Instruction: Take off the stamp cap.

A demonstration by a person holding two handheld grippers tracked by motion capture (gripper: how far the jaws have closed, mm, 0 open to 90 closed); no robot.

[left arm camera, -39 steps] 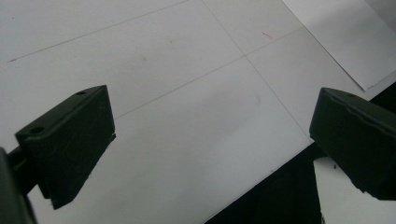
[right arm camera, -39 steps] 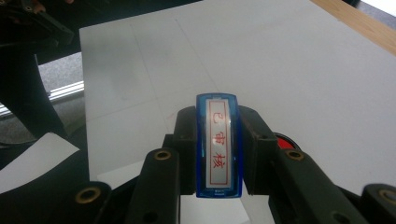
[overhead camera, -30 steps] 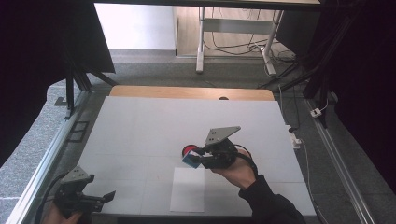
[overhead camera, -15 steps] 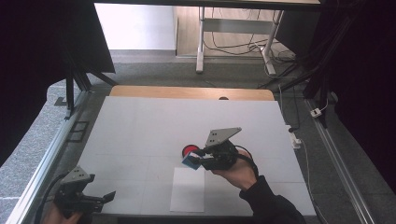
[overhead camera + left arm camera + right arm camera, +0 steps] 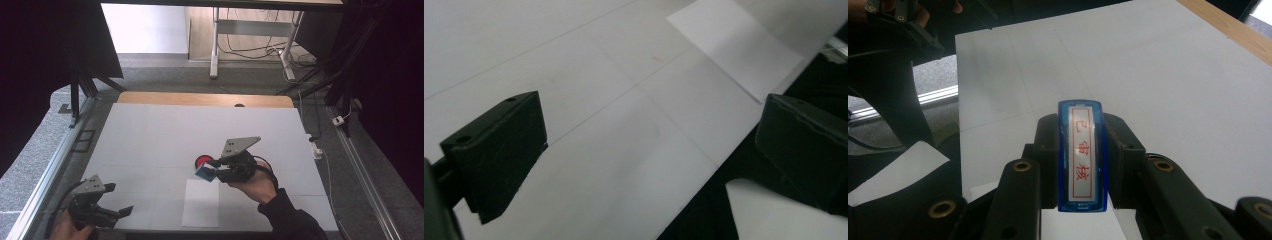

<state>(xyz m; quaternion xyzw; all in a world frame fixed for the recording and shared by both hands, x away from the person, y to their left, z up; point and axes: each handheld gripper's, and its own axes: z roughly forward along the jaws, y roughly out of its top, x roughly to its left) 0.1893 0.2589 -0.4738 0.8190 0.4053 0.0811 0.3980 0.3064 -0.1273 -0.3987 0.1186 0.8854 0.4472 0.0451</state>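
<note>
A small blue plastic stamp with a white label printed in red characters (image 5: pixel 1082 157) is being held clamped between the two black jaws of the right tool (image 5: pixel 1081 150), its long label face turned up toward that tool's own camera. In the high view the same blue stamp (image 5: pixel 204 172) is being carried at the tip of the right tool (image 5: pixel 212 170), just above the white counter (image 5: pixel 150 135) near its middle. A round red ink pad (image 5: pixel 202 161) is lying on the counter just beyond the stamp; whether the pad is open or lidded cannot be told, and nothing is seen lying inside it. A white sheet of paper (image 5: pixel 201 202) is lying flat on the counter directly in front of the person, its far edge just below the held stamp. The left tool (image 5: pixel 117 213) is being held low at the near left corner of the counter, well apart from the stamp, with its jaws standing wide apart and nothing between them; in the left gripper view the bare counter (image 5: pixel 574 75) and a corner of the paper sheet (image 5: pixel 734 45) are being seen through that gap. Compared with the earlier frames, the right tool is being kept at the same spot over the counter with the grip on the stamp unchanged, the red pad and the sheet are lying where they were, and the left tool is being shown at nearly the same place.
</note>
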